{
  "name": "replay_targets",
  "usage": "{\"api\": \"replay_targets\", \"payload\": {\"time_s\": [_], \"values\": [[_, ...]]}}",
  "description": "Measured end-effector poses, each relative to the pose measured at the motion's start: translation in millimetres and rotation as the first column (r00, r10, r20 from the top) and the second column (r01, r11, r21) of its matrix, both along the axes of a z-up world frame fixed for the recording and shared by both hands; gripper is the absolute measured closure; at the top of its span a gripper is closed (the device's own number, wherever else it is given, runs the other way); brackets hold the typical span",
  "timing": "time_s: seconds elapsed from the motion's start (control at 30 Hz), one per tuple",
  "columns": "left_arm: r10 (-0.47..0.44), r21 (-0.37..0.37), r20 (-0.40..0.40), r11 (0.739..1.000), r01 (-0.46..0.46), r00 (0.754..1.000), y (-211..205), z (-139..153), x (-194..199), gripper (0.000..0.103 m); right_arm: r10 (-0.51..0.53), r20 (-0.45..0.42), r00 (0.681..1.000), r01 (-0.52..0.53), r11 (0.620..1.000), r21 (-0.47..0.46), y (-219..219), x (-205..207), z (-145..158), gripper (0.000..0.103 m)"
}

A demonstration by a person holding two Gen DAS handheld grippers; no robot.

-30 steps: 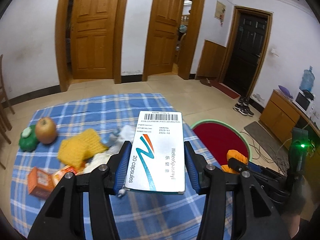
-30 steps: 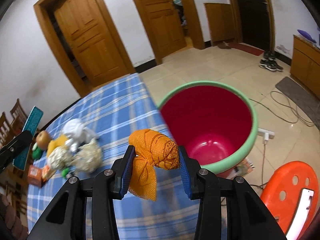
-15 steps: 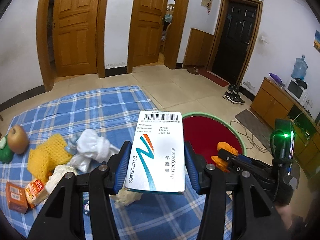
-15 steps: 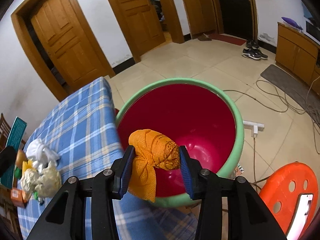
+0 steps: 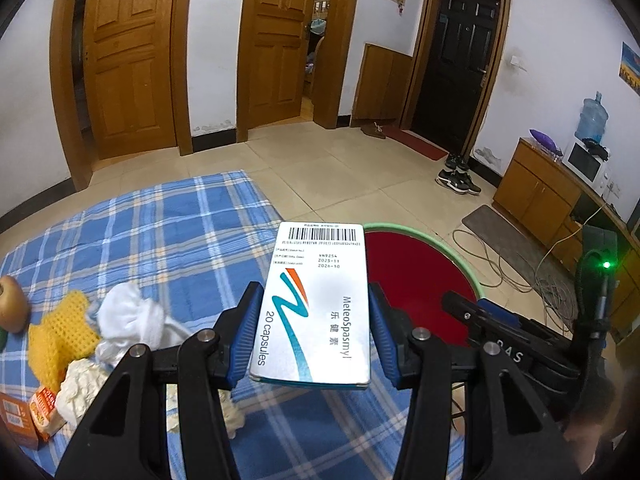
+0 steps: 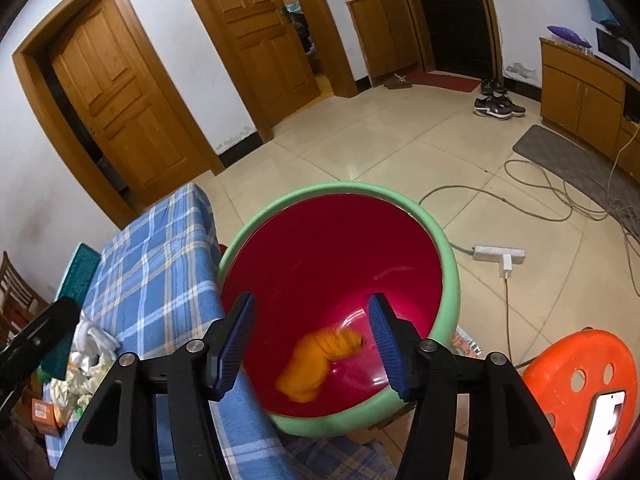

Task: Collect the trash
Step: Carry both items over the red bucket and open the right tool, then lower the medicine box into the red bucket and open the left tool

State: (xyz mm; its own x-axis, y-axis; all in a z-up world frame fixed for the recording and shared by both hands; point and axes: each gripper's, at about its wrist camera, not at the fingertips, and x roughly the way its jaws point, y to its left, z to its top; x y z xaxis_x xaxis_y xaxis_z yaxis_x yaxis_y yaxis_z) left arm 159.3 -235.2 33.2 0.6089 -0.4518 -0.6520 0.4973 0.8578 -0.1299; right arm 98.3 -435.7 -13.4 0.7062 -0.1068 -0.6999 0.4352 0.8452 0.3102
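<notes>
My left gripper (image 5: 316,320) is shut on a white and teal medicine box (image 5: 320,304), held above the blue plaid table edge. My right gripper (image 6: 312,340) is open over the red bin with a green rim (image 6: 448,256). An orange mesh wad (image 6: 320,360), blurred, is falling inside the bin between my fingers. The bin's rim also shows in the left wrist view (image 5: 452,256), with the right gripper over it. White tissue (image 5: 128,316), a yellow mesh piece (image 5: 60,336) and crumpled paper (image 5: 80,384) lie on the table.
An apple (image 5: 12,304) and small orange boxes (image 5: 24,420) lie at the table's left. An orange stool (image 6: 580,384), a power strip (image 6: 498,254) and cables lie on the tiled floor right of the bin. A wooden cabinet (image 5: 536,192) stands at the right wall.
My right gripper has opened and let go of the orange mesh wad, which is dropping into the bin. My left gripper has moved slightly right, still holding the box.
</notes>
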Motion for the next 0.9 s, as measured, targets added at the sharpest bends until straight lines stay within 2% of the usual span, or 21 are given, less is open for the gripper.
{"api": "replay_targets", "payload": {"time_s": [0.27,0.6,0.67,0.73,0.9], "values": [[-0.042,-0.017,-0.024,0.999,0.042,0.999,-31.5,-11.8,10.1,0.051,-0.035,0.046,0.998,0.036,0.999,-0.022,-9.5,-16.8,16.7,0.043],[-0.071,0.059,-0.055,0.995,0.075,0.996,-72.9,-40.4,30.4,0.051,-0.066,0.057,0.996,0.066,0.998,-0.013,-25.0,-31.2,19.5,0.043],[-0.072,0.071,-0.072,0.994,0.078,0.995,-76.5,-44.6,32.8,0.04,-0.067,0.049,0.997,0.067,0.998,0.001,-29.6,-31.2,18.0,0.043],[-0.061,0.077,-0.076,0.995,0.067,0.995,-77.6,-45.5,32.2,0.034,-0.069,0.046,0.997,0.069,0.998,0.006,-32.7,-32.0,17.3,0.043],[-0.027,0.069,-0.072,0.997,0.032,0.997,-68.7,-39.0,28.6,0.033,-0.061,0.047,0.997,0.06,0.998,0.025,-32.9,-33.8,16.8,0.043]]}}
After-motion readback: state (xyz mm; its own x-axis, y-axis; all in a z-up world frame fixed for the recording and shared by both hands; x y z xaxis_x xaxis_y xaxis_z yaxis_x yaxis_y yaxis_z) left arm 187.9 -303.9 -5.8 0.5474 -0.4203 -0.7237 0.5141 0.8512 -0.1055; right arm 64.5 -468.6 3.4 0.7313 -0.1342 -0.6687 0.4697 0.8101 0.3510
